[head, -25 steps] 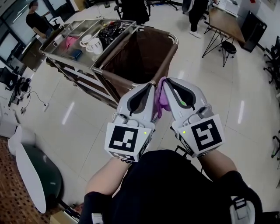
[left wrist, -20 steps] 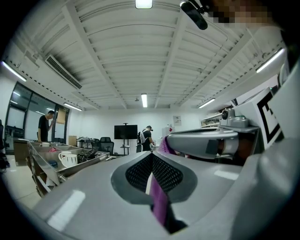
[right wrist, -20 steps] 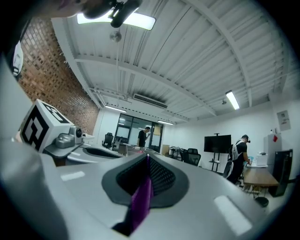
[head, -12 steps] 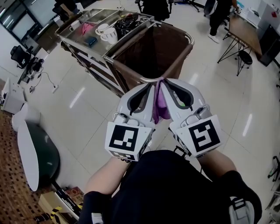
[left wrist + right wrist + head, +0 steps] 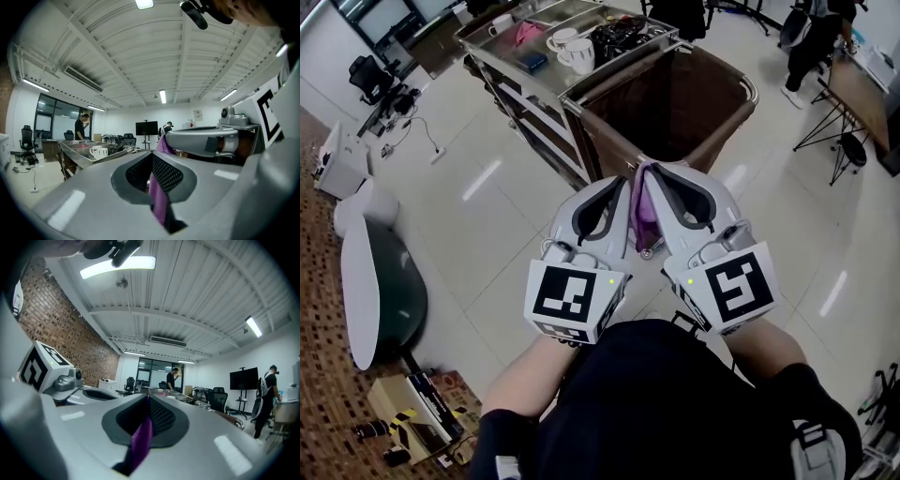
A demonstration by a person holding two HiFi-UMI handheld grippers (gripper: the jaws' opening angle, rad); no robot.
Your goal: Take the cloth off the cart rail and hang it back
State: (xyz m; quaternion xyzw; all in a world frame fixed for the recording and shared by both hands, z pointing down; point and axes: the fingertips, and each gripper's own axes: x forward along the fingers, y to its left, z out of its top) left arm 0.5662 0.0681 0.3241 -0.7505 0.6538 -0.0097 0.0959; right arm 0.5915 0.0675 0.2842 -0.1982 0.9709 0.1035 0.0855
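Observation:
A purple cloth (image 5: 643, 212) hangs between my two grippers, which are held tip to tip in the head view, just short of the cart's near rail (image 5: 718, 141). My left gripper (image 5: 622, 187) is shut on the cloth (image 5: 157, 199), which runs down through its jaws. My right gripper (image 5: 651, 176) is shut on it too, with a purple strip (image 5: 140, 439) pinched between its jaws. The cart's brown linen bag (image 5: 675, 98) lies open beyond the grippers.
The cart's steel tray (image 5: 551, 73) holds white cups (image 5: 572, 52), a pink item and dark cables. A round white and dark table (image 5: 380, 291) stands at the left, boxes on the floor below it. People, chairs and a desk (image 5: 853, 94) are at the back.
Both grippers keep their hold on the cloth and stay together. The cart has slid to the right and upward in the head view, and more of the left floor shows.

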